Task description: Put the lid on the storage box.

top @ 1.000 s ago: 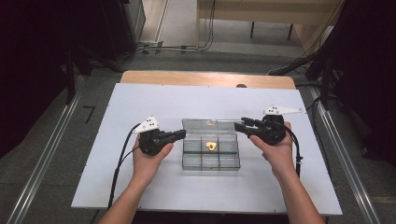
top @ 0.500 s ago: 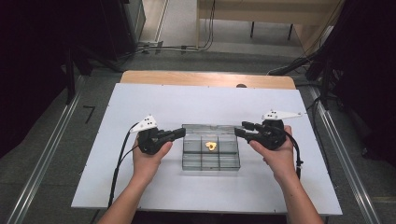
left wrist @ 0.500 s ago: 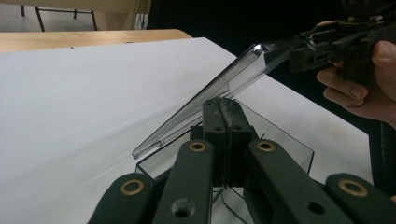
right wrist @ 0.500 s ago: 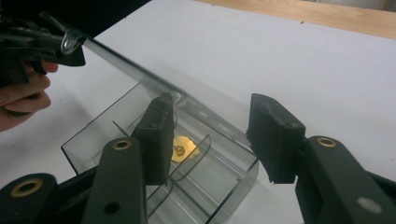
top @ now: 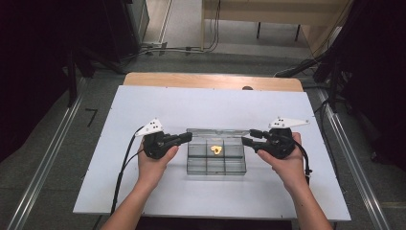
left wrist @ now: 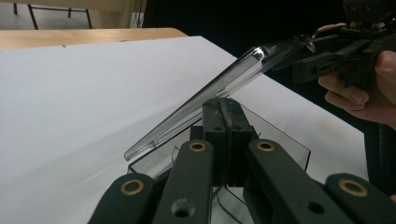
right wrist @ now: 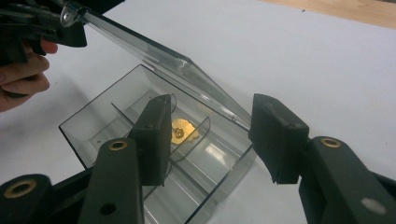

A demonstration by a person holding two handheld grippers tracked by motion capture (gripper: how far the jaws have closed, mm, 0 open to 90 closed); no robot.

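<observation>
A clear plastic compartment box [top: 215, 171] sits mid-table with its lid [top: 215, 132] tilted up from the back. A small gold piece [top: 217, 150] lies in the middle back compartment, and the right gripper view shows that gold piece [right wrist: 182, 130] past a divider. My left gripper [top: 189, 137] is shut at the box's left end. In the left gripper view, the left gripper's tips [left wrist: 224, 105] sit right under the slanted lid [left wrist: 210, 88]. My right gripper [top: 245, 140] is open at the box's right end. Its jaws [right wrist: 210, 116] grip nothing, with the lid [right wrist: 154, 56] rising beyond them.
The box stands on a white board [top: 191, 105] that covers a wooden table [top: 210, 80]. Black cables [top: 125, 165] trail from both grippers toward the person. Dark furniture and floor rails [top: 45, 158] flank the table.
My right gripper has drifted slightly toward the person and down. The lid's raised edge sits a little lower. The left gripper has stayed put.
</observation>
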